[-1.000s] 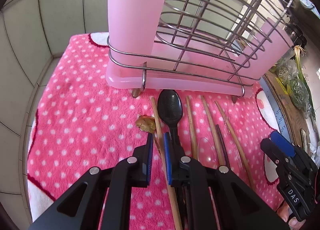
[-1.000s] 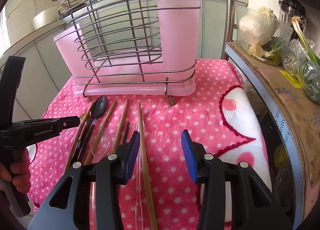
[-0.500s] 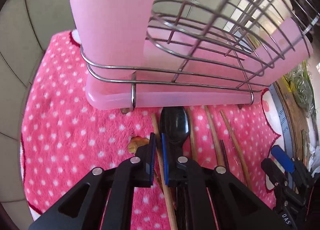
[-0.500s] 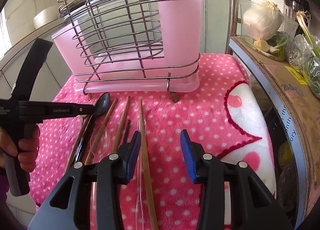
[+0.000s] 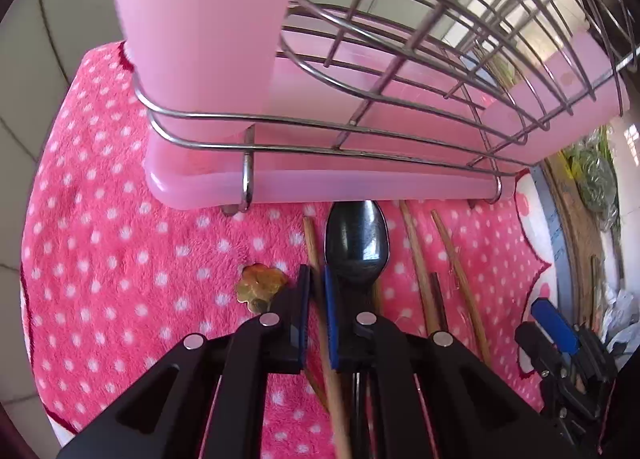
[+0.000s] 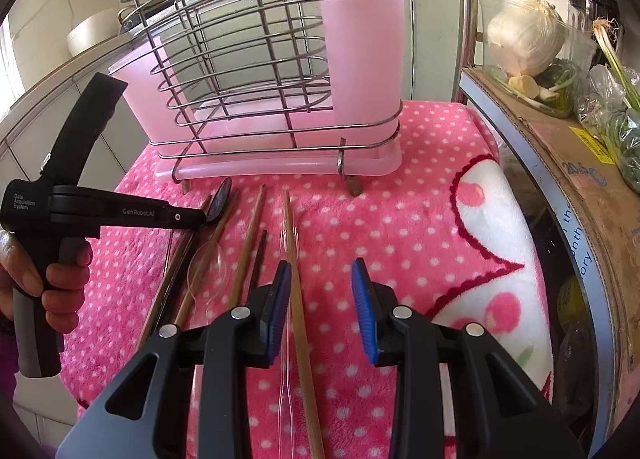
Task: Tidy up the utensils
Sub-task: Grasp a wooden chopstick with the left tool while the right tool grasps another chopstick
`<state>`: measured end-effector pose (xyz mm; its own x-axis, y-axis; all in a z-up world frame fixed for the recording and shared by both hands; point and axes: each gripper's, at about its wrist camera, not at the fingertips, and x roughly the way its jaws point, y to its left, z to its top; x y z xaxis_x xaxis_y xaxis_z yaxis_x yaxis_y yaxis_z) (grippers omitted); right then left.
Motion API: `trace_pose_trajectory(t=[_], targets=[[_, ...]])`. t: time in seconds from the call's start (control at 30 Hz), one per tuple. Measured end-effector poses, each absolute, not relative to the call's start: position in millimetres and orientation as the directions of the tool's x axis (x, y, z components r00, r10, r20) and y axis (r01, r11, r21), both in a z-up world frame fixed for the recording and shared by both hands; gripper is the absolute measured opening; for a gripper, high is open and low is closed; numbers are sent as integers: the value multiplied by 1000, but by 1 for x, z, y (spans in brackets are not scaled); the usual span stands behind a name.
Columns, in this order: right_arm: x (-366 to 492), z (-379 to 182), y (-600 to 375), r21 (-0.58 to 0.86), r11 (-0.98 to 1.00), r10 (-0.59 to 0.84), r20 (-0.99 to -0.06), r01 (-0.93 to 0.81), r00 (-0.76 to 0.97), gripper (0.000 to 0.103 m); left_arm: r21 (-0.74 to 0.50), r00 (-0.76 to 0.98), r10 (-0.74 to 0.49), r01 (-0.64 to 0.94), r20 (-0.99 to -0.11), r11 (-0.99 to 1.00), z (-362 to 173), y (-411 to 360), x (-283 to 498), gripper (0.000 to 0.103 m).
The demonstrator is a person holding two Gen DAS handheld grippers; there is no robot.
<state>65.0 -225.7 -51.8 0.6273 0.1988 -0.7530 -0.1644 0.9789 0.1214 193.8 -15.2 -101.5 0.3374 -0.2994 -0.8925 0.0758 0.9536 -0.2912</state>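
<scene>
The left gripper (image 5: 315, 291) is clenched on the leftmost wooden chopstick (image 5: 310, 237), and since the black spoon (image 5: 357, 243) lies touching that side, I'd worry it gets dragged along. The chopstick lies flat on the pink blanket (image 5: 120, 259), its long axis pointing at the utensil rack (image 5: 360, 131). The right gripper (image 6: 320, 299), empty, is closing around another chopstick (image 6: 289, 227).

Black spoon (image 5: 357, 247) handle: your left gripper's body hides it at 6 o'clock.
Chopstick (image 5: 320, 299) lower end: blurred, cut off by the bottom edge.
Clear spoon (image 6: 206, 265) handle: your right gripper's body covers it.
Rack (image 5: 400, 59) top: cut off at 12 o'clock.
Your hand (image 6: 48, 279): cropped at 9 o'clock.
</scene>
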Motion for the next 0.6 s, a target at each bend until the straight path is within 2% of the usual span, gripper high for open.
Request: trace_pose_trajectory(t=[0.27,0.37,0.6], targets=[[67,-55,-227,138,975,217,-763,-175,609,32,-324,448,-345,126,-825,938,-62,0,161,5],[72,-58,-220,160,968,246,-773,-195,585,21,-330,477,-356,142,-804,933,-53,3,147,5],[101,-64,-188,142,954,271,-787,-264,554,11,-329,521,-360,155,-774,931,-42,13,131,5]])
